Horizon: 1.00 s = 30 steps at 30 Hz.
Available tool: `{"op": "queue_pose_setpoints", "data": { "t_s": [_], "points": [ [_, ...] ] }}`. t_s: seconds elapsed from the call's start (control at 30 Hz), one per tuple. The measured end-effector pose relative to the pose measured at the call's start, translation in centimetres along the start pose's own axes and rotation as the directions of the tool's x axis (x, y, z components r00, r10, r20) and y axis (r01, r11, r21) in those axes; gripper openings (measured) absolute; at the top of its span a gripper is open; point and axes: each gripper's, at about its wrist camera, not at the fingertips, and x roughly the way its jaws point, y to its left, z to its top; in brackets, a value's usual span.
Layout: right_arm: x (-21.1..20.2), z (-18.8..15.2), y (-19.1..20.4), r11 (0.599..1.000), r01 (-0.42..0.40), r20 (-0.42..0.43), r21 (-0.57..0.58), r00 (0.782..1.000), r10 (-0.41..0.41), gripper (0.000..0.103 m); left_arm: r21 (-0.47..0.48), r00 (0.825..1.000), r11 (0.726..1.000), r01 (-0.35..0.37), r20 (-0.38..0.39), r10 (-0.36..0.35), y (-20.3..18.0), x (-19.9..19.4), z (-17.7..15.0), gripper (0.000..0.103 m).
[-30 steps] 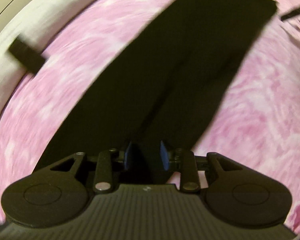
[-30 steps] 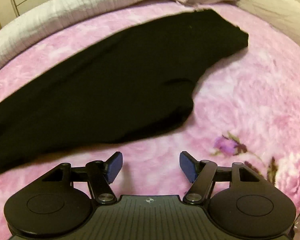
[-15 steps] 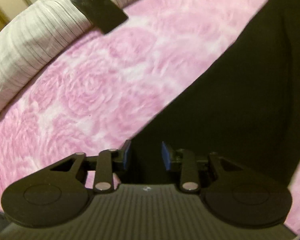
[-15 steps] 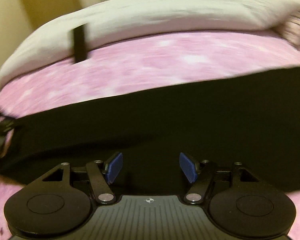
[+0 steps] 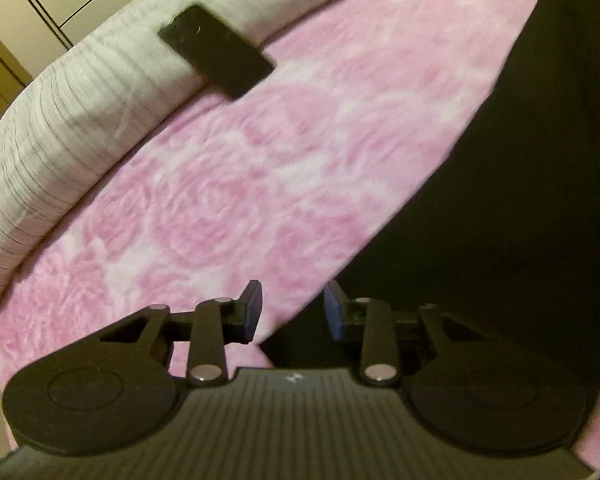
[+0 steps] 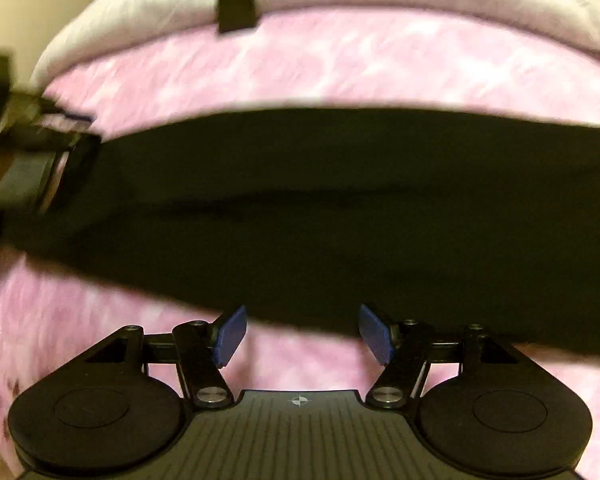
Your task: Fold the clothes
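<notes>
At the bottom of the left wrist view, our left gripper has its blue pads a little apart, and the corner of the black garment comes in between them. We cannot tell whether the pads really pinch the cloth or only stand around it. In the right wrist view, our right gripper is released, its jaws wide, just in front of the near edge of the same black garment, which lies as a long dark band across the middle of the frame on the pink rose-pattern blanket. The shape looks like trousers, but the blur does not let us be sure.

To do a fold well here, we judge that both grippers should take the cloth close to its edge, at the same layer, and lift together so the band stays straight.

Farther, at the upper left, a black flat object leans on the white striped duvet; we should keep clear of it.
</notes>
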Motion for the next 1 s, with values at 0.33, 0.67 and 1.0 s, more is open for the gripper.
{"op": "queue_pose_setpoints", "data": {
  "t_s": [0.33,0.67,1.0],
  "points": [
    [3.7,1.0,0.3,0.999,0.026,-0.027,-0.042,0.999,-0.027,0.067,0.133,0.981,0.973,0.187,-0.081,-0.177,-5.6,1.3,-1.4,0.051],
    [1.3,1.6,-1.0,0.999,0.046,-0.015,0.0,0.999,-0.046,0.067,0.025,0.992,0.994,0.103,-0.069,-0.102,-3.0,-0.8,0.8,0.032],
    [8.1,8.2,-0.4,0.997,0.037,0.053,-0.074,0.998,-0.034,0.067,0.062,0.983,0.981,0.181,-0.02,-0.18,-9.5,3.2,3.3,0.043]
  ]
}}
